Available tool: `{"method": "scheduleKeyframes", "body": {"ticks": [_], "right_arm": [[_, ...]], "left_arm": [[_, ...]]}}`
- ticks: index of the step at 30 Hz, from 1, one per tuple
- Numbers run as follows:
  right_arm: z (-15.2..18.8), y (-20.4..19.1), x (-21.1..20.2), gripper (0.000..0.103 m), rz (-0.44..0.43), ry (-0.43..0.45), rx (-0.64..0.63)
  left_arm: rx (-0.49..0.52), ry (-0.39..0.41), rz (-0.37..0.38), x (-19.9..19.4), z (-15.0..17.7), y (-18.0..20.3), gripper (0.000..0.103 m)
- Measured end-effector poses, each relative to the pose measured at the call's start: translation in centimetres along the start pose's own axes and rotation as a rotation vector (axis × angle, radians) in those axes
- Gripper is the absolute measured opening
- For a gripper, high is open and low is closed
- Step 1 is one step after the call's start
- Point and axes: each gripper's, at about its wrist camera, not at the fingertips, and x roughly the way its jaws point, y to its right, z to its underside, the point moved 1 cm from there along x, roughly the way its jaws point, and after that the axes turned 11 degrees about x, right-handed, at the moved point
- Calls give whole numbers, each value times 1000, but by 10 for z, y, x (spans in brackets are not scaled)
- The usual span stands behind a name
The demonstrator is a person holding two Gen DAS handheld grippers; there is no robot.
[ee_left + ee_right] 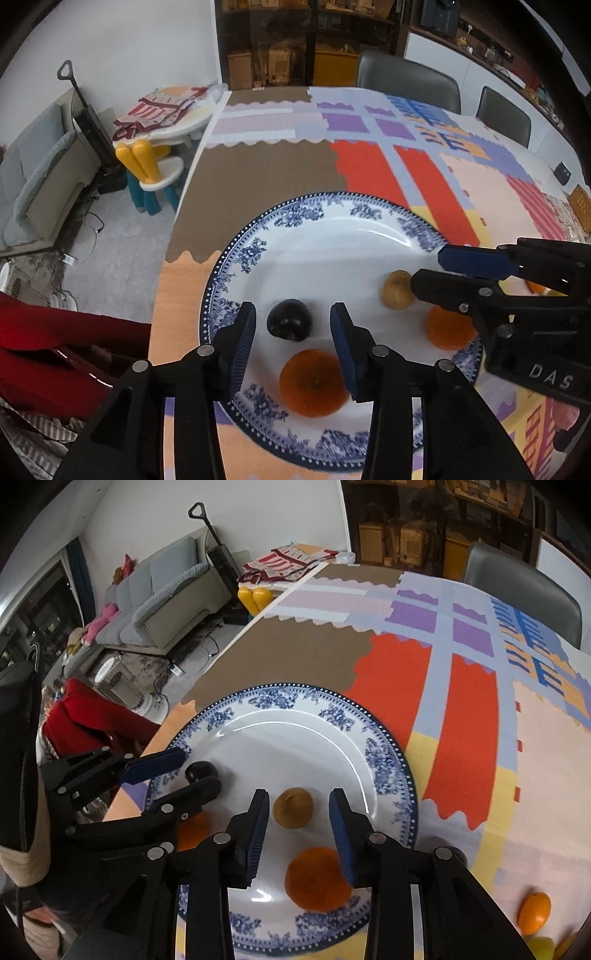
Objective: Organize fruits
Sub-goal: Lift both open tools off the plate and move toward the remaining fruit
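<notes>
A blue-and-white plate (325, 236) (295, 738) lies on the patterned tablecloth and holds several fruits. My left gripper (293, 320) is open, its jaws on either side of a dark plum (289, 319) (199, 770) without touching it. An orange (313, 382) lies just below the plum. My right gripper (299, 805) is open around a tan-brown fruit (293, 808) (397, 289), not touching it. A second orange (317, 878) (448, 328) lies below it. The right gripper shows in the left wrist view (430, 267), the left one in the right wrist view (201, 770).
An orange fruit (534, 912) and a yellow one (539, 946) lie on the cloth right of the plate. The table's left edge (192, 177) drops to the floor, with a child's chair (155, 173) and a sofa (162, 598) beyond. Grey chairs (406, 81) stand at the far side.
</notes>
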Motion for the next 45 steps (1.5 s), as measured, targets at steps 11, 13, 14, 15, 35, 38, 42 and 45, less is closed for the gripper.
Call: {"method": "scheduleKeyframes", "body": {"ticks": [11, 13, 14, 15, 35, 38, 42, 45], "right_arm": [[26, 10, -78, 35, 43, 192, -48], [34, 12, -96, 41, 56, 240, -61], [38, 14, -103, 43, 61, 256, -61], [42, 15, -110, 46, 62, 273, -59], [122, 91, -228, 62, 152, 486, 3], [130, 106, -238, 67, 160, 503, 18], [143, 126, -247, 70, 184, 517, 37], [149, 142, -250, 70, 197, 514, 45]], "left_arm": [[65, 169, -97, -77, 0, 39, 54], [75, 199, -102, -89, 1, 48, 55], [81, 212, -97, -95, 1, 54, 56], [86, 224, -95, -101, 2, 60, 57], [56, 386, -40, -164, 26, 177, 64], [34, 382, -13, -163, 28, 194, 65], [22, 369, 11, -157, 30, 215, 67], [47, 363, 10, -153, 29, 233, 68]]}}
